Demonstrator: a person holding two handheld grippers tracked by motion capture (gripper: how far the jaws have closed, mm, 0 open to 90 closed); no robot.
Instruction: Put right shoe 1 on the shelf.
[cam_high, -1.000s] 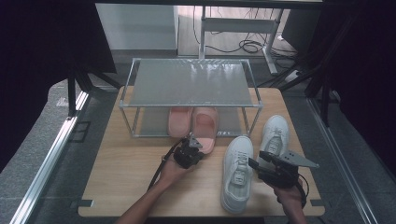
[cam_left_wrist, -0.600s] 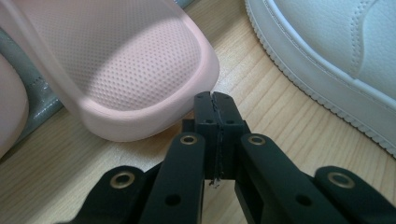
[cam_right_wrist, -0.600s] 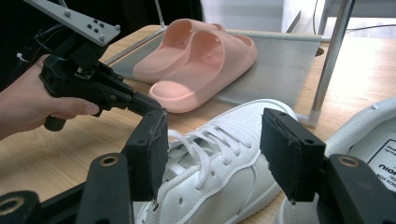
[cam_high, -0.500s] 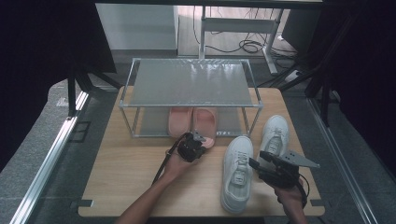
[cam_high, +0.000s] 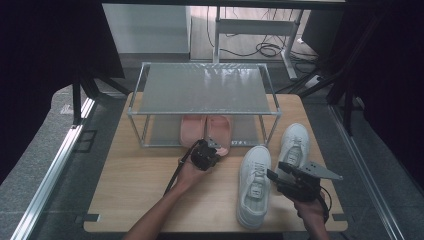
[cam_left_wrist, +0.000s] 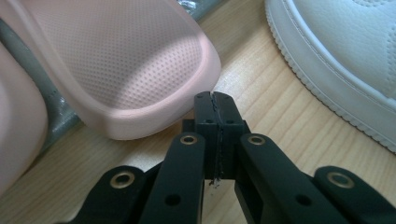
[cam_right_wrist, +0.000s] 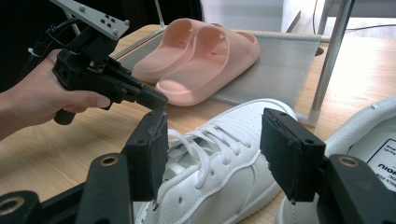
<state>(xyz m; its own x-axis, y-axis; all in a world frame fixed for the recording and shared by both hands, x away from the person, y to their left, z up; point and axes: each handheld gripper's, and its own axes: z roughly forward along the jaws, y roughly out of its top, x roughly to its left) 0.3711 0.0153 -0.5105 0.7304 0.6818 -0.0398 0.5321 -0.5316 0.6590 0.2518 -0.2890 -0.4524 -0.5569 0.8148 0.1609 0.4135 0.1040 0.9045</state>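
Two pink slippers (cam_high: 220, 131) lie side by side on the lower shelf of a metal rack (cam_high: 202, 87), their near ends sticking out over the wooden table (cam_high: 135, 185). My left gripper (cam_high: 214, 149) is shut with nothing between its jaws. Its tip (cam_left_wrist: 215, 100) sits just beside the rim of the right slipper (cam_left_wrist: 140, 65); I cannot tell if it touches. Two white sneakers lie to the right, one nearer (cam_high: 254, 185) and one farther (cam_high: 295, 145). My right gripper (cam_right_wrist: 219, 154) stands open just above the nearer sneaker (cam_right_wrist: 219, 182), apart from it.
The rack's mesh top shelf covers the far halves of the slippers, and its front right leg (cam_right_wrist: 327, 65) stands just beyond the sneakers. Bare table lies to the left of my left hand (cam_high: 187, 175). Cables (cam_high: 265, 49) lie on the floor behind the table.
My left gripper has edged a little forward toward the right slipper, still shut. The right gripper and both sneakers have stayed in place.
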